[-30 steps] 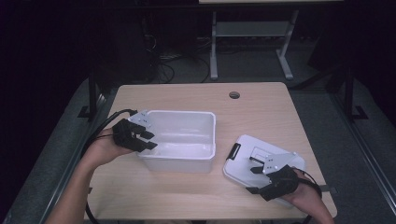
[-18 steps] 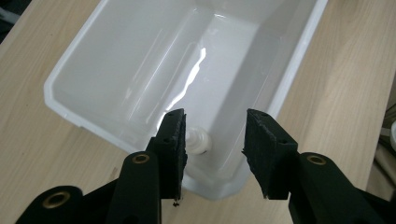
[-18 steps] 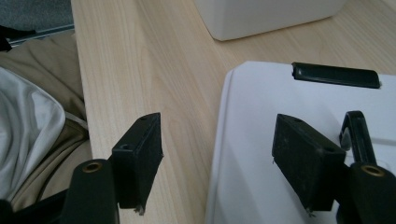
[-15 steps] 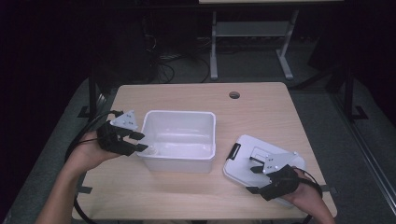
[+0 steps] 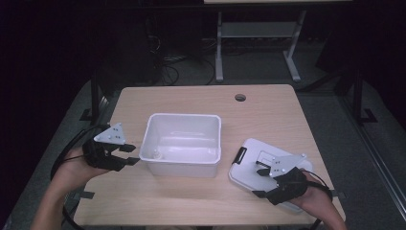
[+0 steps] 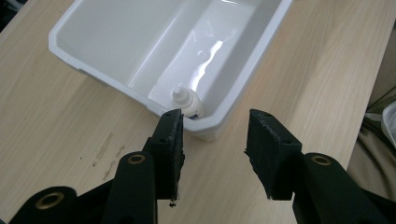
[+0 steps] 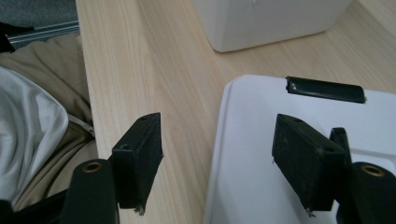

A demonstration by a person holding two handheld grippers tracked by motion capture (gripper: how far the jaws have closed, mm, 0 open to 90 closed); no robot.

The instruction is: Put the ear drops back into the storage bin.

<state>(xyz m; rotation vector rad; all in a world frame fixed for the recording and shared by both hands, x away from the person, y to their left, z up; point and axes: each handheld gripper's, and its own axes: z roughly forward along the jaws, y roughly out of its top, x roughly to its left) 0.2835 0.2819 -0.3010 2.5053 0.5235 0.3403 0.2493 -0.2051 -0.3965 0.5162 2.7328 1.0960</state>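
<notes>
White plastic, glossy and thin-walled: an open rectangular tub (image 5: 183, 143) sits near the middle of the pale wooden tabletop (image 5: 268, 115), with a small white dropper bottle (image 6: 187, 102) lying in its corner at about 8 o'clock in the high view. Matching flat white plastic lid (image 5: 256, 163), with a black latch clip (image 7: 325, 89) on its edge, lies at roughly 4 o'clock from the tub, close beside it but apart. Left tongs (image 5: 125, 154) hover just off the tub's 9 o'clock wall, clear of the rim; jaws have just been opening, now parted, with nothing between them. In the left gripper view the tub's corner sits just beyond the fingertips (image 6: 170, 133). Right tongs (image 5: 261, 177) hang over the lid at its 5 o'clock side, jaws spread wide, one pad (image 7: 303, 158) above the lid surface and the other out over bare wood; they straddle the lid's edge without pinching it. Judgement: tub is light and stiff but slick, likely to skate on the wood if nudged; best taken by the rolled rim, one jaw inside the wall. Lid looks light, slightly flexible, awkward to lift flat; an edge pinch near the clip seems the surest hold. Bottle would roll if the tub tilts.
</notes>
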